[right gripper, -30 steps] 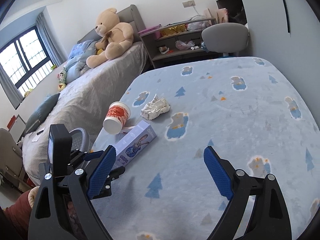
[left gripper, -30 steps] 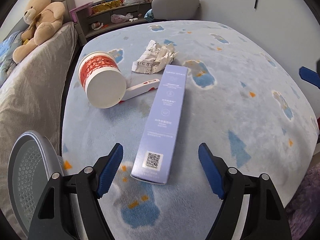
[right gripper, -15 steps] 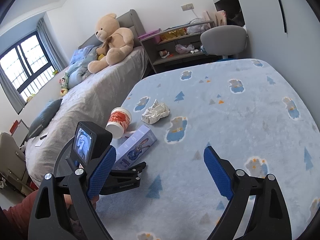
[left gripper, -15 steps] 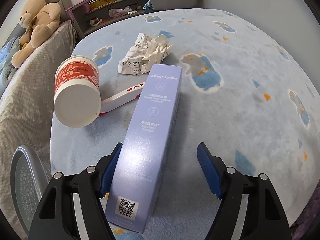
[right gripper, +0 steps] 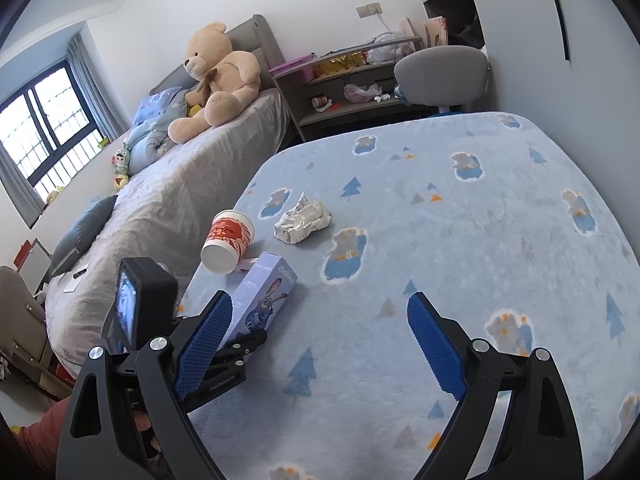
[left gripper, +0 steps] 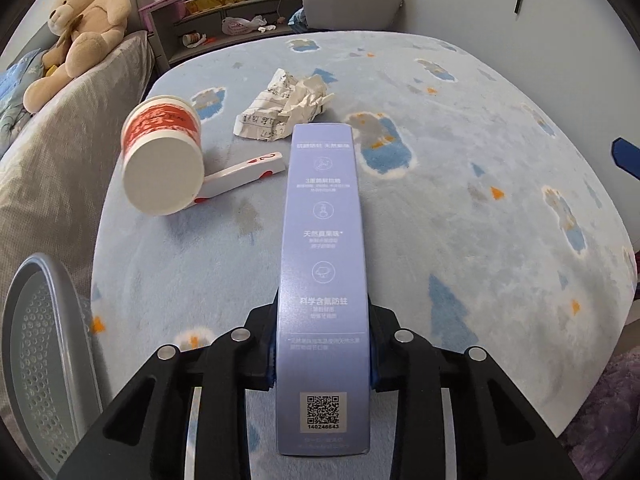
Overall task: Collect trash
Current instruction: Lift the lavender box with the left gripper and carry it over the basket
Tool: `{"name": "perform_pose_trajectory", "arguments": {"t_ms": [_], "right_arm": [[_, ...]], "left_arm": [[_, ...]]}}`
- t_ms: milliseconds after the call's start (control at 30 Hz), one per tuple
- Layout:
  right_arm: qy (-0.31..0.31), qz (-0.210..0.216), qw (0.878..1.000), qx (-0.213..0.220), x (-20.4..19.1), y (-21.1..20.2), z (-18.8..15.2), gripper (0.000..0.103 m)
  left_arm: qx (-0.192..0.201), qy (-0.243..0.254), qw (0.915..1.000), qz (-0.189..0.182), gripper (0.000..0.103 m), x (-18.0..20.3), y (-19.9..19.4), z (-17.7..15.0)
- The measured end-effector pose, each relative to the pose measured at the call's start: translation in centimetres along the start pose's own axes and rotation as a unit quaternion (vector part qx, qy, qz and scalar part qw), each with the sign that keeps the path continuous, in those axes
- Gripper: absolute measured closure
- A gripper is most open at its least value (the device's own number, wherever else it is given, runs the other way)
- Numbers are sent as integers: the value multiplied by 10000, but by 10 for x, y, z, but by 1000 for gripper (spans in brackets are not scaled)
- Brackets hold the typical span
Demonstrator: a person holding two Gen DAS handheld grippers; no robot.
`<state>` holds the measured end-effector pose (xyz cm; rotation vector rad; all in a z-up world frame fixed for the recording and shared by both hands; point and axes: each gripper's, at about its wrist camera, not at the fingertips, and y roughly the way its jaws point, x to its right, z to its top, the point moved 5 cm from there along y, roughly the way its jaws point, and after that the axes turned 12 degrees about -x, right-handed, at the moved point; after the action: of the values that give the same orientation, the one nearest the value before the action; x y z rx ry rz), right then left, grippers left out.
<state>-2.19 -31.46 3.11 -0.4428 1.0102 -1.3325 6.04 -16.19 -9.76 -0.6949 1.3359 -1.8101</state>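
long purple box (left gripper: 322, 240) lies flat on the blue rug (left gripper: 460, 208), running 6 to 12 o'clock in the left wrist view, qr label at the near end. left tool (left gripper: 322, 354) is closing on it: blue pads sit against both long sides near the qr end, box between them. box looks still on the rug, can't tell if it has lifted.

at 10 o'clock from the box: paper cup (left gripper: 162, 160), red and white, on its side, base toward the camera. a white and red flat packet (left gripper: 244, 174) lies between cup and box, touching the cup, its far end just beside the box edge. crumpled paper (left gripper: 282, 110) at 12 o'clock, just past the box's far end.

right wrist view: same box (right gripper: 262, 300) at 9 o'clock with a cartoon print on its side, left tool's black frame and small camera screen on top of its near end. right tool (right gripper: 320, 346) hangs above bare rug, wide open, nothing between the pads. a hand and red sleeve (right gripper: 36, 440) at 7 o'clock.

grey mesh bin (left gripper: 38, 356) at 8 o'clock in the left view, beside the rug edge. bed (right gripper: 160, 208) along the left, teddy bear (right gripper: 218, 76) on it. shelf (right gripper: 348, 80) and grey chair (right gripper: 440, 72) at 12 o'clock.
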Motion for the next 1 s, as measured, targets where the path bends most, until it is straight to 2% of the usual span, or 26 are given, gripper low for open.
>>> {"name": "perform_pose_trajectory", "arguments": {"t_ms": [233,400,567,733,1000], "right_arm": [[-83,-105,9999,-70,-8,11,-1,15],[-180,-160,9996,-155,-21,27,1,15],[-373,-260,9985,-300,-40,53,8,15],[-436,-199,9976,-506,-60,79,19,15],[-737,-94,9953,-624,-107,111,44,15]], "left_arm": [[420,-402,9983,57,72,-30,-39,-35],[791,-877,9923,369,72,-73,-73,-48],[1114,-1112,9853,660,72,-109,-100,-51],[1268,-1371,9782,905,72,-144,-114,-53],[1391,-1739,9702,956,72,-179,-113,-61]]}}
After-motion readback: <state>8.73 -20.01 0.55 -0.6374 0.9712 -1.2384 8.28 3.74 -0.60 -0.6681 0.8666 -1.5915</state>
